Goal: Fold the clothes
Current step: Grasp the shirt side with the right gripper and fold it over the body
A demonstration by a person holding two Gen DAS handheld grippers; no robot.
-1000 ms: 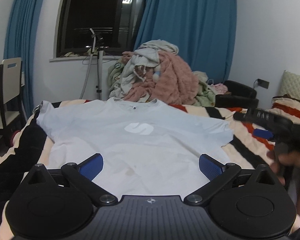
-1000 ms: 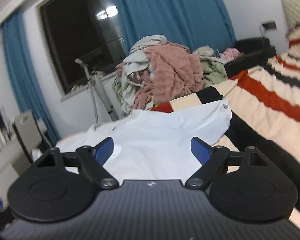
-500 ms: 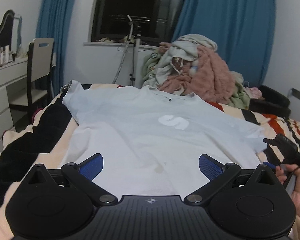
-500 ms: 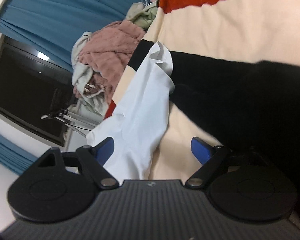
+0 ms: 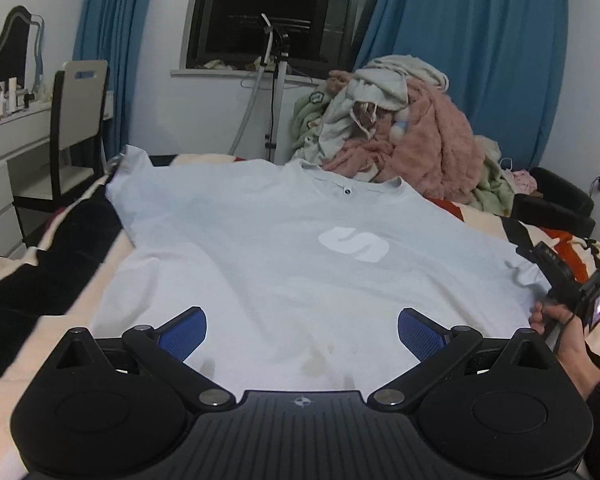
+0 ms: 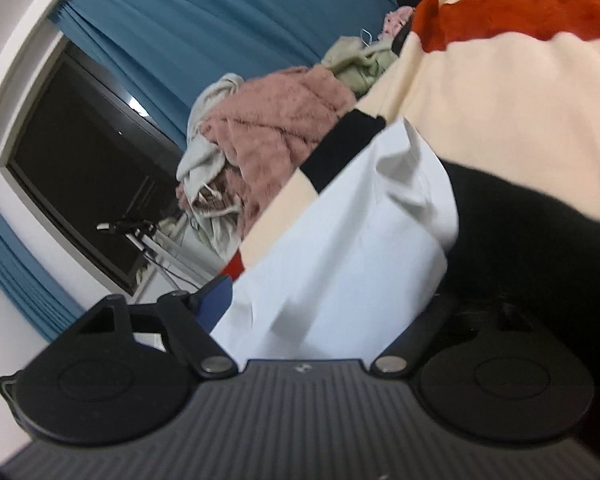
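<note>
A pale blue T-shirt (image 5: 260, 264) with a white S logo lies flat and face up on the bed, collar at the far side. My left gripper (image 5: 302, 332) is open just above the near hem, with only flat cloth below its blue pads (image 5: 184, 330). At the right edge of that view a hand (image 5: 560, 332) holds my right gripper (image 5: 540, 258) at the shirt's right sleeve. In the right wrist view the right gripper (image 6: 324, 300) is rolled over and its jaws are closing. The sleeve (image 6: 360, 232) lies between them without being pinched, and the right finger is hidden against the dark blanket.
A striped cream, red and black blanket (image 5: 576, 244) covers the bed. A heap of clothes (image 5: 404, 132) sits beyond the collar, with a garment steamer stand (image 5: 276, 80) behind it. A chair (image 5: 80, 120) and a white dresser stand on the left, a black armchair (image 5: 552, 204) on the right.
The left gripper has dipped and shifted, so the shirt fills more of its view. The right gripper rolled, dropped to the bed and came in on the right sleeve, now between its fingers.
</note>
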